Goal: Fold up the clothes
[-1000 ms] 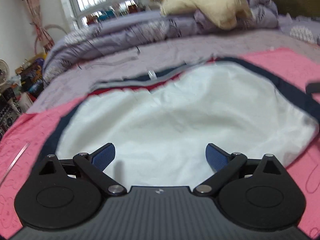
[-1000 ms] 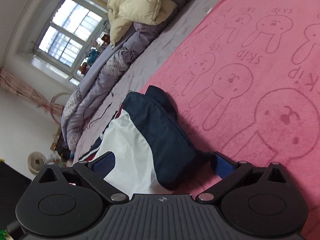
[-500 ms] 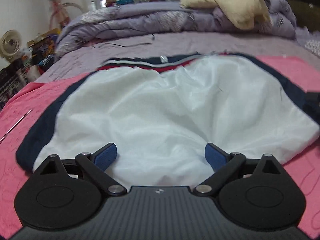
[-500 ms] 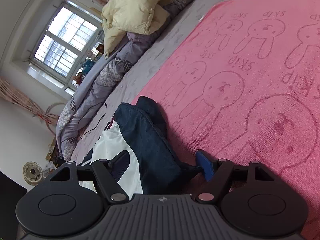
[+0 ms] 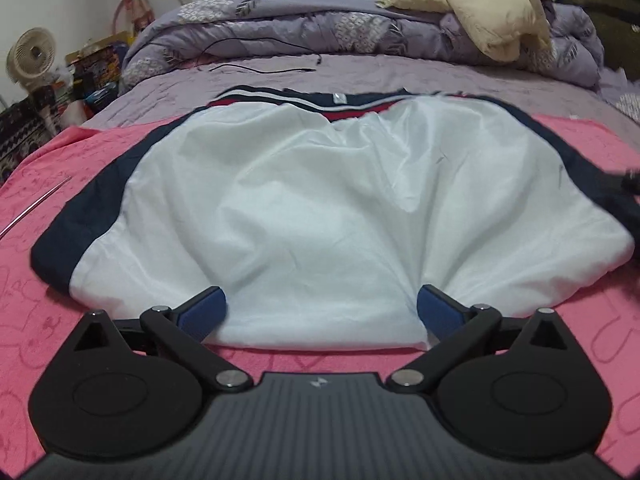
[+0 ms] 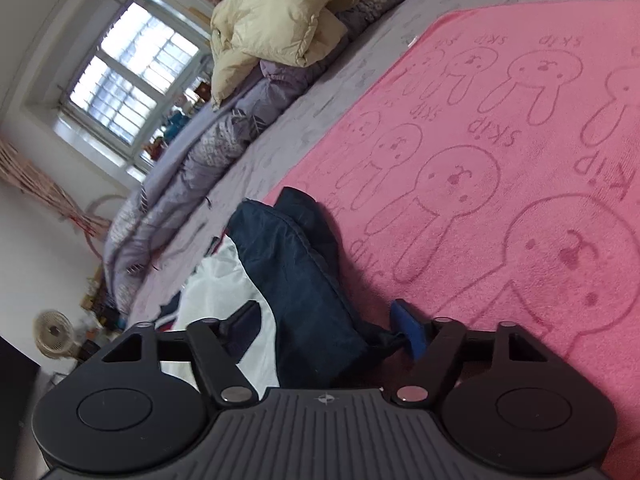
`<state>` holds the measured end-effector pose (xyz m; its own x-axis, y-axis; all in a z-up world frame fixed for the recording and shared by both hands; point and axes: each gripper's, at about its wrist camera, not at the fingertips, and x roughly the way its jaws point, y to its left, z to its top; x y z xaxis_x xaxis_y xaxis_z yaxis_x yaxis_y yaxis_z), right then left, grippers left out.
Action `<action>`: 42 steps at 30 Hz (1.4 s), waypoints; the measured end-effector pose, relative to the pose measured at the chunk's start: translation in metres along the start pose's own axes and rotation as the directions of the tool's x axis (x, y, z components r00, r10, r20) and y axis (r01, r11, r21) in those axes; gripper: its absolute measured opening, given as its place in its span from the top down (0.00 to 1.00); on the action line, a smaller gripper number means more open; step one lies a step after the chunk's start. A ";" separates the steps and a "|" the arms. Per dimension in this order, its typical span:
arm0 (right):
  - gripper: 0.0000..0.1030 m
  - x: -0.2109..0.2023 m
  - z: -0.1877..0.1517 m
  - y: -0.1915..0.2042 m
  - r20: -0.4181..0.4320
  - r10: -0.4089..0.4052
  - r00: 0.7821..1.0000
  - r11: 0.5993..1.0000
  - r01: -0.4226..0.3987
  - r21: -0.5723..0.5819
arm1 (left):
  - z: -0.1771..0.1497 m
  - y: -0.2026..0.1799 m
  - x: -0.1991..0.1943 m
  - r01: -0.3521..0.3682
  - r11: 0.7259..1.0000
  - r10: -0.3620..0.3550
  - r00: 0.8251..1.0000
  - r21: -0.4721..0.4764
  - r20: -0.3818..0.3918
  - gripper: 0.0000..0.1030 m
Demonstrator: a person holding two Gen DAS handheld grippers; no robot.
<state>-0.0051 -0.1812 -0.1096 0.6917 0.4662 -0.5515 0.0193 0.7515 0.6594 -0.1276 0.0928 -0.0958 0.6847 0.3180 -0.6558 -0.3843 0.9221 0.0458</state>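
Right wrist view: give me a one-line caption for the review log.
Right gripper straddles the navy edge of a white-lined jacket lying on a pink rabbit-print blanket, fingers apart around the fabric.

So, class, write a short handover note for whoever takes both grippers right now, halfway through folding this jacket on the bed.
Left gripper: open, fingers straddling the near hem of the white lining, gripping nothing.
Right gripper: open, jaws partly closed around the navy sleeve edge, not clamped.
Jacket: lies spread on the pink bunny towel, white lining up, collar at the far end towards the purple duvet.
Done: jacket laid out, fairly flat.
Left: no fold is visible yet. Probably close on the hem and the sleeve side, fold the sides in, then fold in half.
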 end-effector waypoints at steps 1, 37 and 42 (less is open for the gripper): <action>0.38 -0.004 0.000 0.005 -0.004 -0.043 0.999 0.998 0.043 -0.043 | -0.001 0.003 -0.009 -0.018 1.000 0.018 0.999 -0.013 0.031 0.00; 0.03 0.235 -0.008 0.238 -0.090 -0.274 0.957 0.488 0.058 -0.871 | -0.020 0.004 0.009 0.098 0.991 -0.100 0.995 0.093 0.020 0.00; 0.03 0.149 -0.009 0.216 -0.063 -0.190 0.980 0.488 0.039 -0.872 | -0.019 0.006 0.009 0.101 0.991 -0.103 0.994 0.091 0.022 0.00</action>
<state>0.0959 0.0545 -0.0540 0.6287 0.3431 -0.6978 -0.5934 0.7917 -0.1453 -0.1355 0.0966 -0.1157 0.7343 0.2259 -0.6401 -0.2556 0.9656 0.0475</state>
